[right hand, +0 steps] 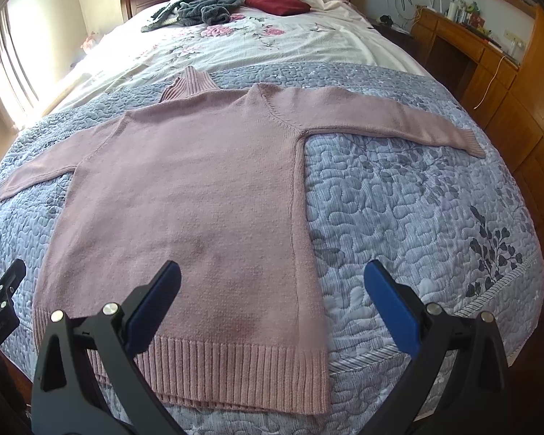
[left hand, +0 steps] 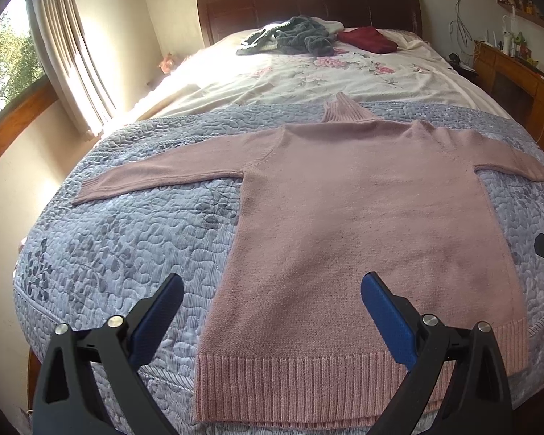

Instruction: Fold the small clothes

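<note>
Left wrist view: nothing folded yet. Pink sweater (left hand: pixel 362 224) spread flat and face-up on the blue quilted bedspread (left hand: pixel 127 246), both sleeves stretched straight out, turtleneck collar pointing toward the headboard. Every fold left to make. Soft fine knit over the body, thick ribbing along the hem and cuffs; quilt puffy, stitched in pebble shapes with grey leaf prints. Left gripper (left hand: pixel 272 311) poised above the hem's left part, blue pads wide apart, clasping nothing.

Right wrist view: same sweater (right hand: pixel 185 188) lying smooth, right sleeve running out to a ribbed cuff, a faint darker patch near the hem, possibly shadow or damp, hard to say. Right gripper (right hand: pixel 272 297) hanging over the hem's right corner, jaws spread, empty. Farther up the bed, a crumpled grey fleecy garment (right hand: pixel 203 9) and a dark red folded cloth (right hand: pixel 277 1) on the floral sheet (right hand: pixel 308 40).
</note>
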Motion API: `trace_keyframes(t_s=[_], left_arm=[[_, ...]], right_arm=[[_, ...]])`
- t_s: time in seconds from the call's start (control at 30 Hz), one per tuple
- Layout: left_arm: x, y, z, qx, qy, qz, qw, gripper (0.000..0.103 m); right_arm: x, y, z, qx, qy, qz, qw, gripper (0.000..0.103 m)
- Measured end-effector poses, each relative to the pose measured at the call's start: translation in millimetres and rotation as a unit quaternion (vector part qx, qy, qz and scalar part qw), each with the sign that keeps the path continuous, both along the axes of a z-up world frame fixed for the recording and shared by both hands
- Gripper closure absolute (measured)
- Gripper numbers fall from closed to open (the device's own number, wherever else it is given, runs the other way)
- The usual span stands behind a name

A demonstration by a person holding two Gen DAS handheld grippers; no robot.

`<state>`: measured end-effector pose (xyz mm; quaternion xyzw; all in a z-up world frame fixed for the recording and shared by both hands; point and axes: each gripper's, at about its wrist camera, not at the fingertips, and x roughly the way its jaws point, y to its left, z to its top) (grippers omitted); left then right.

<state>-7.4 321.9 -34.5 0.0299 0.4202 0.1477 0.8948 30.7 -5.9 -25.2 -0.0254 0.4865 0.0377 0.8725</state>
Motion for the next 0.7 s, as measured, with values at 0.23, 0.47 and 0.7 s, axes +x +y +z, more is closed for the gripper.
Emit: trace_keyframes(t_s=[0.23,0.47,0.7], left_arm=[[0.8,0.0,0.8,0.001,-0.002,0.001,1.0,0.004],[1.5,-1.1,0.7,0.003,-0.001,0.0,1.0,0.004],[1.4,0.2,0.1,0.005,-0.002,0.0,1.0,0.004]], right_arm=[[1.6,-1.4,-2.0,0.002,0.002,-0.003,1.0,0.003],[3.0,-1.8,-3.4,0.002,0.002,-0.003,1.0,0.003],[3.7,-2.7,-4.9,0.002,0.004,-0.005,1.0,0.003]])
